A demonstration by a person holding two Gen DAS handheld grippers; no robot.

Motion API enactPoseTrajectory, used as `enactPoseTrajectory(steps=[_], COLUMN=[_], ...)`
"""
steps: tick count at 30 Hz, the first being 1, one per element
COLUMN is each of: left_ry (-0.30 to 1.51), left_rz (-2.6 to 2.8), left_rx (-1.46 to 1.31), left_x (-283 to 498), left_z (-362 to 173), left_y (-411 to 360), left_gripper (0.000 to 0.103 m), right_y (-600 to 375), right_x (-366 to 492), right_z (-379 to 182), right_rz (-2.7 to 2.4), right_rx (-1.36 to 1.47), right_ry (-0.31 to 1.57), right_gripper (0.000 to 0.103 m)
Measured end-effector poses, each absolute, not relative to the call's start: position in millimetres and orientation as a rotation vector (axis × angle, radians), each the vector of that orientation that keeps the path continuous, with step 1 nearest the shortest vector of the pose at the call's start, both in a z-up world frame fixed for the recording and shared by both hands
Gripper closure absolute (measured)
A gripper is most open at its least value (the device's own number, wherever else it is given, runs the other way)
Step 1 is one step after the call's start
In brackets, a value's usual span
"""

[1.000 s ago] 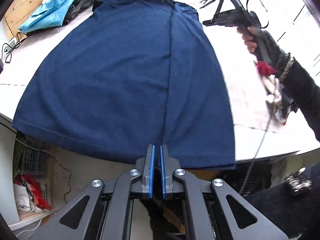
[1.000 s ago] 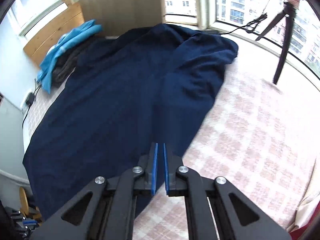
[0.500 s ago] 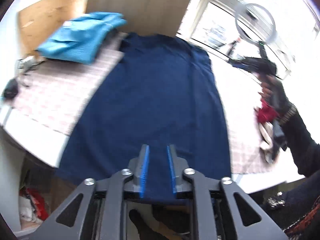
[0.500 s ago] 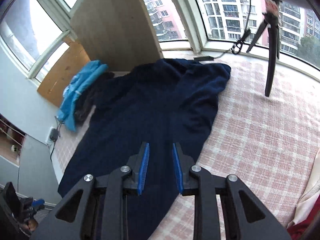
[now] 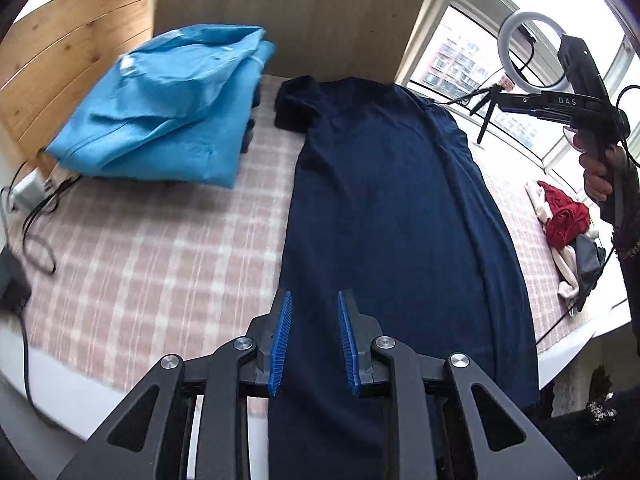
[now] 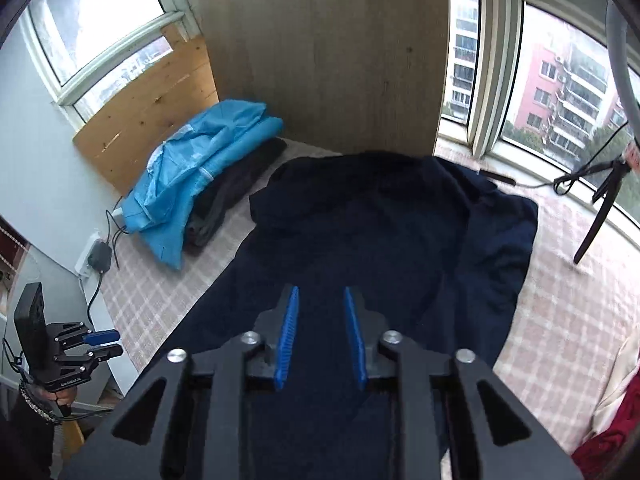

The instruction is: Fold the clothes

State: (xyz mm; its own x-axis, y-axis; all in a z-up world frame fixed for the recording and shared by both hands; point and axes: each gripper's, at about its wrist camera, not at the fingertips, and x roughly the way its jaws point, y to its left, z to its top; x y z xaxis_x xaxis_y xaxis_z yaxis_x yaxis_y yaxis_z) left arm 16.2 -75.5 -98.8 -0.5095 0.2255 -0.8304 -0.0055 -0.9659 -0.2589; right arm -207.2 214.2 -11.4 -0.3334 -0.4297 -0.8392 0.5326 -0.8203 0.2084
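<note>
A navy blue garment point(image 5: 384, 216) lies lengthwise on the checked table, its right side folded inward and its near hem hanging over the front edge. It also shows in the right wrist view point(image 6: 372, 248). My left gripper point(image 5: 314, 314) is open and empty, held above the garment's near left part. My right gripper point(image 6: 320, 312) is open and empty, held high above the garment; it also shows in the left wrist view point(image 5: 524, 104) at the upper right. The left gripper also appears small in the right wrist view point(image 6: 102, 342) at the lower left.
A folded light blue garment point(image 5: 160, 108) lies on darker clothes at the back left. A pile of red, white and grey clothes point(image 5: 568, 232) sits at the right edge. Cables and a charger point(image 5: 32, 200) lie at the left. A ring light on a tripod point(image 5: 524, 52) stands at the back right.
Both grippers have opened from shut and risen. The left one swung left, so the garment's left side now shows folded in and the checked cloth is bare there.
</note>
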Motion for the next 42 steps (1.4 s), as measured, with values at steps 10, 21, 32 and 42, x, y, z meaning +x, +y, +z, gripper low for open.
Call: enactPoseTrajectory(steps=[10,21,32,42], left_ry=[-0.462,-0.733,-0.941,-1.085], left_rz=[2.500,2.553,2.644,2.663], left_rx=[-1.388,-1.487,-1.467,-1.445], left_x=[-119,-184,-222,-243], left_z=[-98,-140,-157,-172], left_y=[-83,-82,-99,-105], left_gripper=[0.078,0.068,0.063,0.103], right_y=[188,94,-42,-30], right_x=[-228,-356,-442,-427], right_z=[30,-22,-140,-157], right_rz=[-2.290,-2.121,-1.833,-1.874], right_rx=[1.423,1.388,1.455,1.394], right_ry=[0.202,0.262,0.584,0.634], right_gripper=[0.084,0.064,0.063,0.100])
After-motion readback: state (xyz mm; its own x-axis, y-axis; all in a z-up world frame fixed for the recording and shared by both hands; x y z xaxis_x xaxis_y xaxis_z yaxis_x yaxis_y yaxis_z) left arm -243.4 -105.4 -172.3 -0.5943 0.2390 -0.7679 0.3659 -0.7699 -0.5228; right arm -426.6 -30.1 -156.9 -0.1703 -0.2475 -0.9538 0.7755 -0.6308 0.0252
